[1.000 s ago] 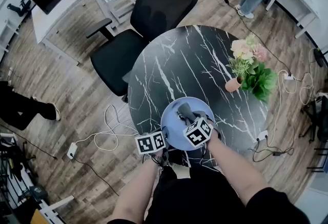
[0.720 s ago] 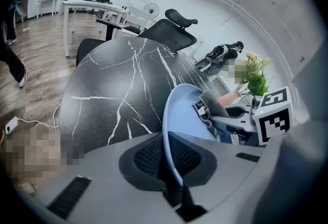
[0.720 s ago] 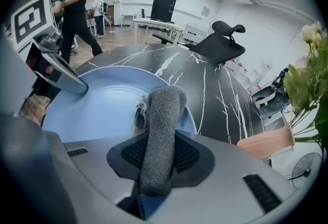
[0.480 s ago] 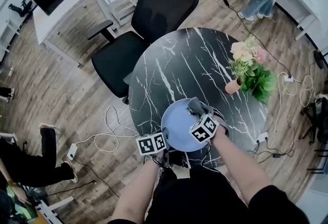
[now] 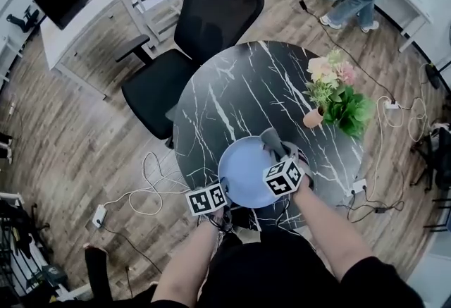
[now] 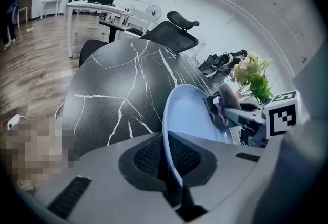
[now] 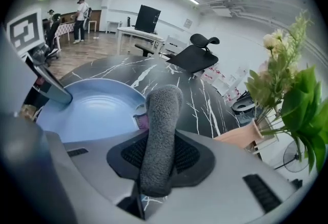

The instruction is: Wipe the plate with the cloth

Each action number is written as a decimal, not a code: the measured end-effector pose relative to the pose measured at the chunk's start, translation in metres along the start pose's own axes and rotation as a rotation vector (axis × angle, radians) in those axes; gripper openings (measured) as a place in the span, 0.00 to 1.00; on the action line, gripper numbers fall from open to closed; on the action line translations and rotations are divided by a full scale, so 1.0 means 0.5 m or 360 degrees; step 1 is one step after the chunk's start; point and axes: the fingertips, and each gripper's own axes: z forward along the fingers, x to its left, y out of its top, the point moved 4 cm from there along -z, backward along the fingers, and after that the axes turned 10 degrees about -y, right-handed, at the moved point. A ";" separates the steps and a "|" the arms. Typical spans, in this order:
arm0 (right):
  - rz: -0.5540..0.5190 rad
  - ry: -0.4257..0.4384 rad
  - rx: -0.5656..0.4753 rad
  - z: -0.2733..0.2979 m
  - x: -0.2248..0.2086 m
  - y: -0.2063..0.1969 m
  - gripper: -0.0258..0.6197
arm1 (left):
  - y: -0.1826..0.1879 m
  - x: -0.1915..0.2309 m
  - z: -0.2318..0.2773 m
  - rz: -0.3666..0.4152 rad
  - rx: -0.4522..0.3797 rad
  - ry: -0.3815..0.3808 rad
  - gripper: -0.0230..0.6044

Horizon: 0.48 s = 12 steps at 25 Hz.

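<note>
left gripper (image 6: 171, 169): jaws closed on the near rim of the pale blue plate (image 5: 243, 174), which sits at the near edge of the black marbled surface (image 5: 225, 95). right gripper (image 7: 154, 166): jaws clamped on a rolled grey cloth (image 7: 161, 125), whose free end is at the plate's far right rim. a potted flower plant (image 5: 338, 99) stands on the surface, right of the plate and apart from it. a black office chair (image 5: 190, 39) stands beyond the surface.

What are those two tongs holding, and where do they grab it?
Left tongs pinch the blue plate at its near rim; right tongs clamp one end of the grey cloth.
</note>
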 end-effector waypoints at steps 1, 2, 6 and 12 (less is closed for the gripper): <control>0.0038 0.0003 -0.0003 -0.005 -0.005 0.000 0.22 | 0.000 0.000 0.001 -0.0006 -0.0003 -0.0003 0.10; 0.0076 0.0019 -0.0004 -0.011 -0.005 0.000 0.22 | 0.001 0.000 0.001 -0.0013 -0.0006 -0.0008 0.10; 0.0258 0.0198 0.0017 -0.033 0.035 -0.011 0.22 | 0.000 -0.001 -0.001 -0.0010 -0.0002 -0.0011 0.10; 0.0459 0.0555 0.0079 -0.071 0.157 -0.013 0.22 | 0.000 -0.003 -0.001 -0.0002 0.0015 -0.0019 0.10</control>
